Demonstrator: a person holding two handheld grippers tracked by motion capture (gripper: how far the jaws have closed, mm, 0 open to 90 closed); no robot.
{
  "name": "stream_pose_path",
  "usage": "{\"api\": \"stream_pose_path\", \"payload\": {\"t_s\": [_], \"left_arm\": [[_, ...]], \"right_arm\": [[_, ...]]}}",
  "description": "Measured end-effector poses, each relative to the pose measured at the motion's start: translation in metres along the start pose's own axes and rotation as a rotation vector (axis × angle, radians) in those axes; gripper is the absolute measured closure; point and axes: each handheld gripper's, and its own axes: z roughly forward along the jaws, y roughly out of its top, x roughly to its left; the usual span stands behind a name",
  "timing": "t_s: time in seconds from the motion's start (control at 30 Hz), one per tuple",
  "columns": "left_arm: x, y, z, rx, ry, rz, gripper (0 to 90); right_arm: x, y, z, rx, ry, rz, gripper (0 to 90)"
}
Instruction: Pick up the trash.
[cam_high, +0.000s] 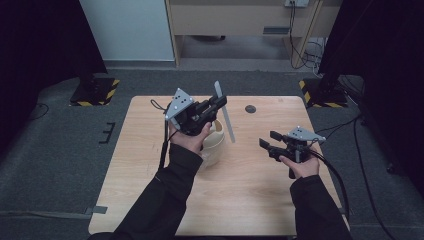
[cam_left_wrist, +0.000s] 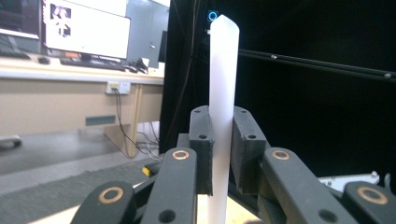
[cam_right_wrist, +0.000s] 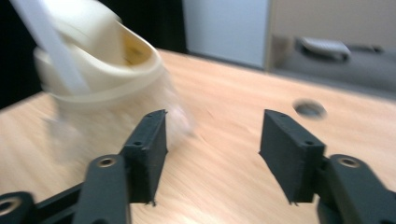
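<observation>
Table (cam_high: 150, 200): a pale wood-grain top with rounded corners is seen, smooth and matt, with a small round dark hole (cam_high: 250, 109) set into it toward the far right. Most of the surface is left bare, which is judged to give both hands room to work.

Container (cam_high: 214, 145): a cream, smooth-walled, rounded vessel, apparently plastic, is stood left of centre, just beside and partly under the left hand. In the right gripper view its wide oval mouth is shown tilted toward the camera, though blurred; what is inside cannot be told.

Left gripper (cam_high: 216, 106): it is held raised above the container, and its jaws are closed on the strip at about mid-length, the black pads being pressed flat against both faces.

Right gripper (cam_high: 268, 139): it is held low over the right part of the table, well apart from the container, with its jaws spread and nothing between them. It is judged to be kept ready to steady or receive something.

Strip (cam_high: 224, 111): a long, thin, flat, translucent white piece with a rounded tip is held steeply upright, its lower end reaching down just right of the container.
</observation>
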Motion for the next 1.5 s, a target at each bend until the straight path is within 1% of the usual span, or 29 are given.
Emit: {"api": "stream_pose_path", "payload": {"t_s": [0.1, 0.27, 0.3, 0.43, 0.47, 0.5, 0.53, 0.6, 0.67, 0.73, 0.77, 0.83, 0.97, 1.13, 1.23, 1.37, 1.5], "left_arm": [[0.002, 0.008, 0.002, -0.004, 0.02, 0.036, 79.9], [0.005, 0.021, 0.008, -0.023, 0.034, 0.069, 79.9], [0.006, 0.023, 0.009, -0.03, 0.038, 0.077, 79.9], [0.01, 0.031, 0.012, -0.04, 0.056, 0.092, 79.9], [0.012, 0.032, 0.012, -0.041, 0.06, 0.098, 79.9], [0.013, 0.033, 0.012, -0.043, 0.062, 0.102, 79.9], [0.014, 0.034, 0.012, -0.043, 0.066, 0.106, 79.9], [0.018, 0.035, 0.012, -0.043, 0.077, 0.11, 79.9], [0.022, 0.036, 0.013, -0.038, 0.088, 0.113, 79.9], [0.026, 0.035, 0.014, -0.033, 0.101, 0.122, 79.9], [0.028, 0.035, 0.015, -0.037, 0.102, 0.118, 79.9], [0.032, 0.033, 0.017, -0.024, 0.106, 0.129, 79.9], [0.037, 0.028, 0.024, 0.007, 0.115, 0.131, 79.9], [0.037, 0.016, 0.031, 0.046, 0.108, 0.15, 79.8], [0.04, 0.006, 0.032, 0.076, 0.112, 0.152, 79.8], [0.048, -0.009, 0.032, 0.117, 0.118, 0.144, 79.7], [0.053, -0.019, 0.032, 0.143, 0.111, 0.116, 79.7]], "right_arm": [[-0.01, -0.012, 0.004, 0.053, -0.042, 0.009, 35.6], [-0.023, -0.027, 0.005, 0.11, -0.096, 0.04, 34.2], [-0.025, -0.03, 0.006, 0.119, -0.104, 0.039, 34.1], [-0.031, -0.037, 0.007, 0.142, -0.126, 0.043, 32.8], [-0.033, -0.038, 0.008, 0.142, -0.126, 0.041, 32.3], [-0.034, -0.041, 0.008, 0.138, -0.122, 0.051, 32.1], [-0.035, -0.043, 0.009, 0.146, -0.125, 0.063, 31.8], [-0.038, -0.047, 0.01, 0.177, -0.139, 0.048, 31.5], [-0.04, -0.05, 0.011, 0.189, -0.145, 0.055, 30.0], [-0.043, -0.053, 0.013, 0.215, -0.155, 0.051, 28.9], [-0.043, -0.054, 0.014, 0.223, -0.157, 0.053, 28.7], [-0.043, -0.055, 0.014, 0.235, -0.157, 0.049, 28.3], [-0.043, -0.055, 0.014, 0.229, -0.156, 0.047, 28.0], [-0.043, -0.056, 0.015, 0.237, -0.154, 0.046, 27.9], [-0.044, -0.055, 0.015, 0.238, -0.153, 0.045, 27.9], [-0.044, -0.056, 0.015, 0.244, -0.153, 0.041, 27.9], [-0.044, -0.056, 0.015, 0.24, -0.153, 0.043, 27.9]]}}
